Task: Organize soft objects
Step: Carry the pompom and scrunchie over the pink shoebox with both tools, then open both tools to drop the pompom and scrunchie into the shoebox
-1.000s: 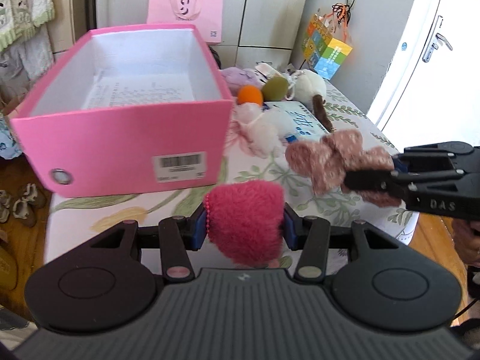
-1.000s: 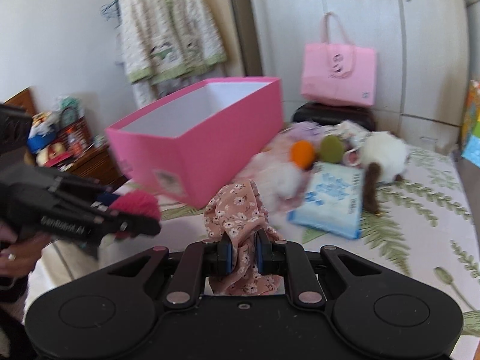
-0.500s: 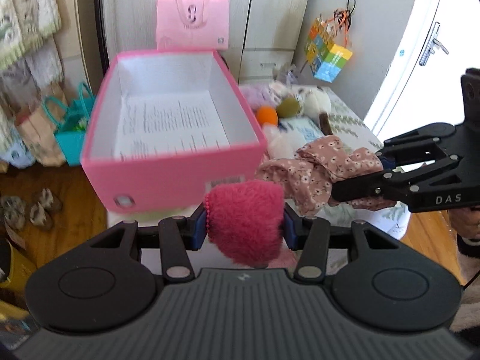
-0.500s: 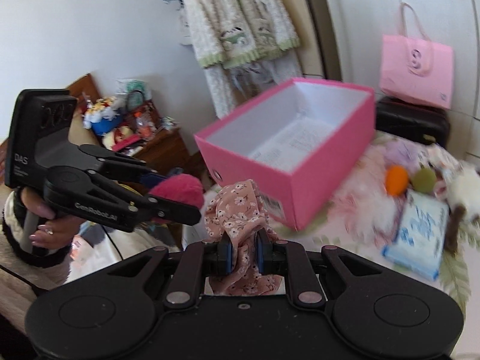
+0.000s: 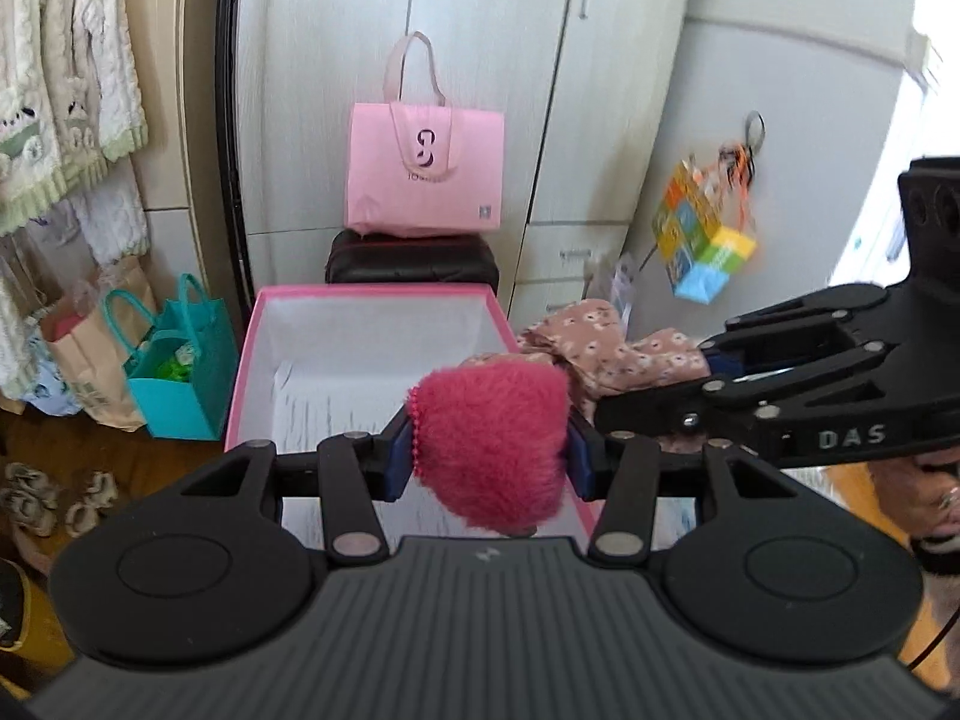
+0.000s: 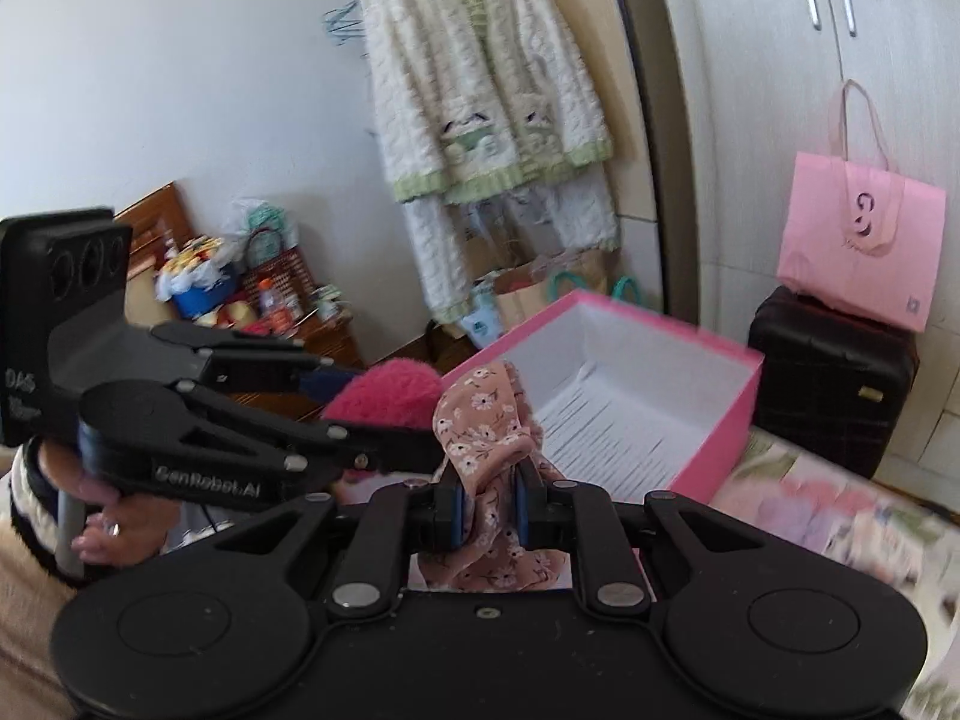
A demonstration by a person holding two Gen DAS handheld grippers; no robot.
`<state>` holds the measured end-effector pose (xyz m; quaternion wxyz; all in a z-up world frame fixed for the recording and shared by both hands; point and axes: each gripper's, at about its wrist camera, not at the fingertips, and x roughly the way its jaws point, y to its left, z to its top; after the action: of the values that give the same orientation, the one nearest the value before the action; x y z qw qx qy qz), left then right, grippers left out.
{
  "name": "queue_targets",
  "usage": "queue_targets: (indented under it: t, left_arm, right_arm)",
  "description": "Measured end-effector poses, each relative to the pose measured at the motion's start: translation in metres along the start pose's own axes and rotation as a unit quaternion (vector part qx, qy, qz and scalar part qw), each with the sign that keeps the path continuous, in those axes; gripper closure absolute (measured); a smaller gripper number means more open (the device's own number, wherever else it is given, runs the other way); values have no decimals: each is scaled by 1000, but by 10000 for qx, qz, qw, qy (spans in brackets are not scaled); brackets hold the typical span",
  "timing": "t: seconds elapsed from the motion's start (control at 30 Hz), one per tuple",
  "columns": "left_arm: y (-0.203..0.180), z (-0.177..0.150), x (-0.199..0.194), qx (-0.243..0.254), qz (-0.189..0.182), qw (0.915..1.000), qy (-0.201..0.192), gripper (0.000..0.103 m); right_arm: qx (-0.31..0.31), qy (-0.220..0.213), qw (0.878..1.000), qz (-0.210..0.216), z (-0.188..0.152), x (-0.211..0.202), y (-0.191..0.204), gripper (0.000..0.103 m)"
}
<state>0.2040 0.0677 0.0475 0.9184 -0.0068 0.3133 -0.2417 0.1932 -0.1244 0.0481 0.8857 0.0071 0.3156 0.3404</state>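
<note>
My left gripper (image 5: 489,459) is shut on a fluffy magenta pom-pom (image 5: 492,441), held above the near end of the open pink box (image 5: 360,354). My right gripper (image 6: 489,507) is shut on a pink floral scrunchie (image 6: 486,426); in the left wrist view it (image 5: 606,354) hangs over the box's right rim. The two grippers are side by side; the left one (image 6: 384,399) shows in the right wrist view with the pom-pom (image 6: 387,393). The box (image 6: 612,396) has a white inside with a printed sheet on its floor.
A pink tote bag (image 5: 425,180) sits on a black case (image 5: 414,261) behind the box. A teal bag (image 5: 180,384) and paper bags stand on the floor at left. Clothes (image 6: 480,96) hang on the wall. The floral tablecloth (image 6: 840,516) lies right of the box.
Both grippers rose and moved forward over the box with their loads. The box now sits lower in both views, and the soft toys on the table have dropped out of sight.
</note>
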Motion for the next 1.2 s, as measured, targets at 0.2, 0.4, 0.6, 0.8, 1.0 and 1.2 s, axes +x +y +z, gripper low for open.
queue_targets:
  t: [0.2, 0.4, 0.6, 0.8, 1.0, 1.2]
  left_arm:
    - [41, 37, 62, -500, 42, 9986, 190, 55]
    - [70, 48, 149, -807, 261, 9939, 702, 55]
    - [78, 39, 199, -703, 508, 9902, 1099, 55]
    - [87, 32, 208, -979, 646, 9858, 1204, 50]
    - [80, 36, 184, -627, 985, 9890, 912, 31]
    - [58, 37, 130, -106, 1129, 9924, 487, 30]
  right_arm:
    - [-72, 211, 9997, 17, 40, 51, -45, 83]
    - [-472, 641, 9964, -292, 52, 123, -84, 84]
    - [-1152, 1158, 9846, -618, 44, 169, -88, 84]
    - [-1695, 1544, 9707, -722, 40, 188, -84, 81]
    - [-2103, 1201, 9634, -1150, 37, 175, -75, 43]
    - [-1268, 584, 9868, -815, 32, 109, -78, 43]
